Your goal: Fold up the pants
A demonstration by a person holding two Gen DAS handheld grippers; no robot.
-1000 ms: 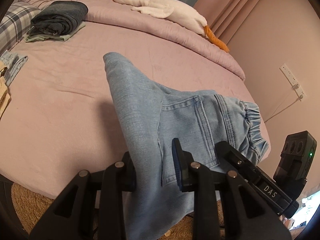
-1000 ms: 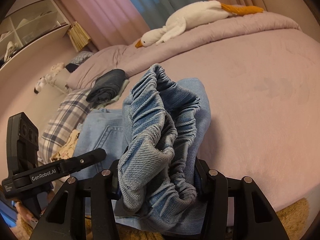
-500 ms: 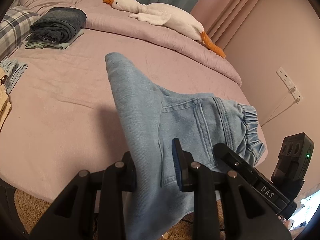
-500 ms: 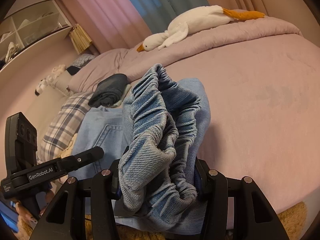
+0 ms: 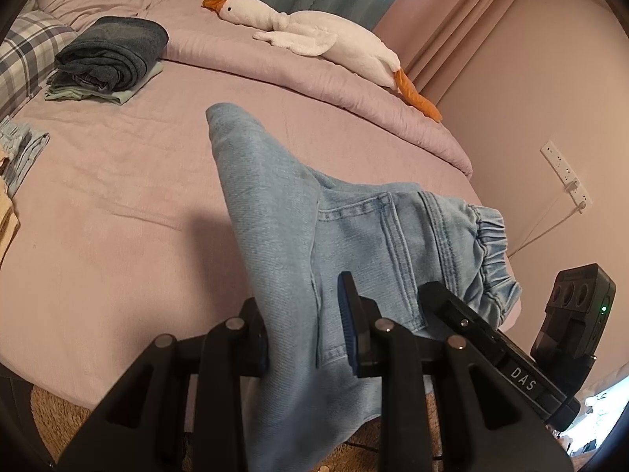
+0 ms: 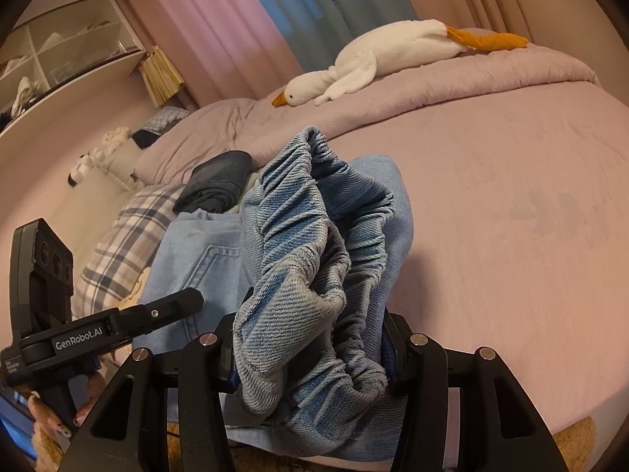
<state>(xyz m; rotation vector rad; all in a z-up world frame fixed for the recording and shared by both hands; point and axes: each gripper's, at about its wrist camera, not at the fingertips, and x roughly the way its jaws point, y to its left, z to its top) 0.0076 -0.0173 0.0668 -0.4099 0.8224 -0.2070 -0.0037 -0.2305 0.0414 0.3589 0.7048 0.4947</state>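
Both grippers, left gripper (image 5: 304, 330) and right gripper (image 6: 310, 350), stay clamped on the light-blue denim pants (image 5: 346, 236), carried slightly farther over the lilac bed (image 5: 118, 196); laying flat comes next.

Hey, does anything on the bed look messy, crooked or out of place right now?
Only the jeans: they're unfolded, bunched between the left gripper and right gripper, with the elastic waistband crumpled. The goose plush and folded clothes stack look tidy.
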